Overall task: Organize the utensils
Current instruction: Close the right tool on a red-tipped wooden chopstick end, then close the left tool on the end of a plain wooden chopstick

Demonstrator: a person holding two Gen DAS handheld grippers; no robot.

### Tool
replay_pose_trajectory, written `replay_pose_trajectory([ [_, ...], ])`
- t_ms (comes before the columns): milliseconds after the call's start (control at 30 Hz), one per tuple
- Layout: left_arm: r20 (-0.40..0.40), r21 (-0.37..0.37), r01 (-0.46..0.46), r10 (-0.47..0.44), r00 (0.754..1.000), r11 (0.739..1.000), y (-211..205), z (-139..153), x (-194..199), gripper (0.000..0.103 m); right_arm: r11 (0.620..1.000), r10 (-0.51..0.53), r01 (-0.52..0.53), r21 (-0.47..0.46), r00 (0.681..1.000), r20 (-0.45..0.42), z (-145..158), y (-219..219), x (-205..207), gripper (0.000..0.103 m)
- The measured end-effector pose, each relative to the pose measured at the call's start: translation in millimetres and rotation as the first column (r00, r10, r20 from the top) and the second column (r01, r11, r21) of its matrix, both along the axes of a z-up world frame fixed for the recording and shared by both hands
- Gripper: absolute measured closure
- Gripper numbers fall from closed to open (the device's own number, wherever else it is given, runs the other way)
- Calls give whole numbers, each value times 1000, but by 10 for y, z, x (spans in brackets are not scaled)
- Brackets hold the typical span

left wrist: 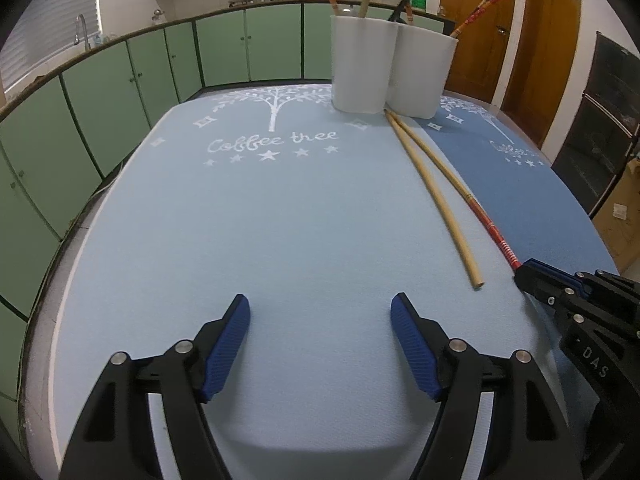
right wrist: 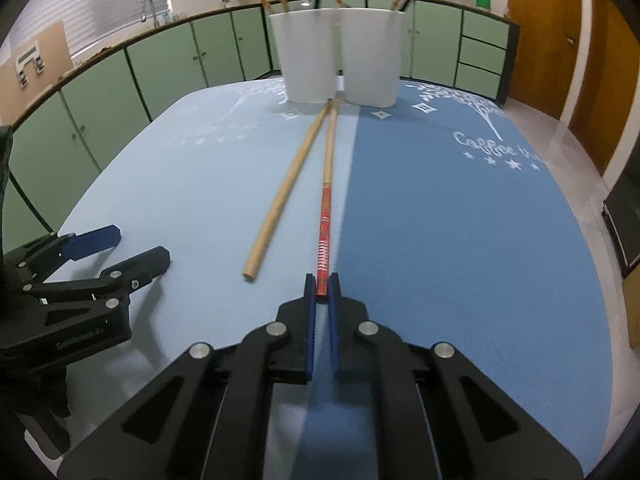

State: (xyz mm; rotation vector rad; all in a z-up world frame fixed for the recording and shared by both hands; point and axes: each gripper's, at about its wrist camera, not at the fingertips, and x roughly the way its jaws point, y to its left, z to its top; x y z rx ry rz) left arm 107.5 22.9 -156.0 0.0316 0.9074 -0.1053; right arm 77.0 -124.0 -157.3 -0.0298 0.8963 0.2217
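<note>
The right tongs (right wrist: 322,286) are clamping the near end of the red chopstick (right wrist: 325,220) lying on the worktop (right wrist: 440,240); the left tongs (left wrist: 320,312) are hanging apart, empty. Lifting level should be keeping its far tip clear of the white cups (right wrist: 370,60).

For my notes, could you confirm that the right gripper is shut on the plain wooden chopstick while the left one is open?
Not quite: the right wrist view shows the right gripper shut on the red-patterned chopstick. The plain wooden chopstick lies free beside it. The left gripper is indeed open.
</note>
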Motion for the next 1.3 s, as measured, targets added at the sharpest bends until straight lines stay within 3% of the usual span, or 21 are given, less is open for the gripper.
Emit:
replay_pose_trajectory([
  [367,7,-25,88,-88,996,996,-460,17,-3,31,988,-152,152,20,988,-6,10,-522,-112,98],
  [600,9,-25,101,-101,995,995,-656,5,71,32,989,-144,145,31,989,-9,-4,-636,-101,98],
  [1300,23,7,145,-145,989,989,-927,-14,96,93,990,-90,92,107,996,-24,-35,-798,-42,97],
])
